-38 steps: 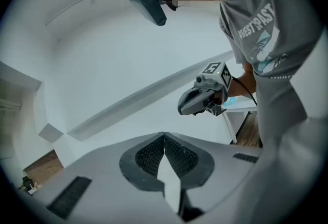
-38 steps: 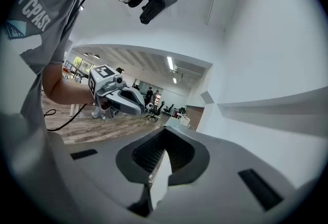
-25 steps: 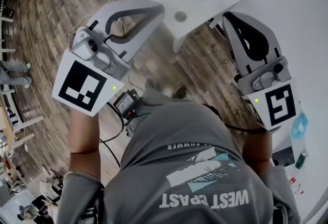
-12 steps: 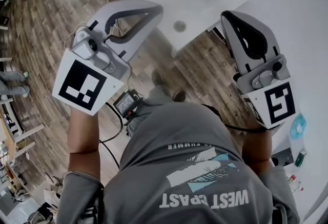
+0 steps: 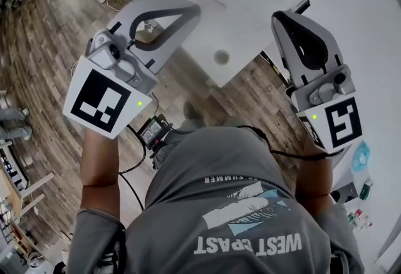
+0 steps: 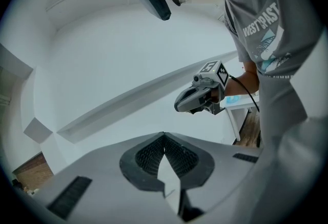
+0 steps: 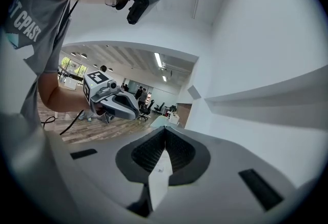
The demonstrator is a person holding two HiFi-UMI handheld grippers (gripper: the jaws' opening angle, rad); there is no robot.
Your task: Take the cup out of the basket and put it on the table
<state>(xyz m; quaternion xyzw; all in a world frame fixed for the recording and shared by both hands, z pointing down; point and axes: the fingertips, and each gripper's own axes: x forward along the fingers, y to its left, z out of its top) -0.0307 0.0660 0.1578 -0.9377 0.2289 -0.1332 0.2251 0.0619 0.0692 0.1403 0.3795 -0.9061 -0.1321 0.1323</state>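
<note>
we find no cup and no basket in any view, so which way it lies we cannot tell. the white table [image 5: 250, 9] stands ahead; left gripper [image 6: 164, 137] and right gripper [image 7: 165, 130] are both closed, holding nothing.

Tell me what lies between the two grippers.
Head view: a corner of the white table bearing a small round object, plus wood floor, lies between the left gripper and right gripper.
</note>
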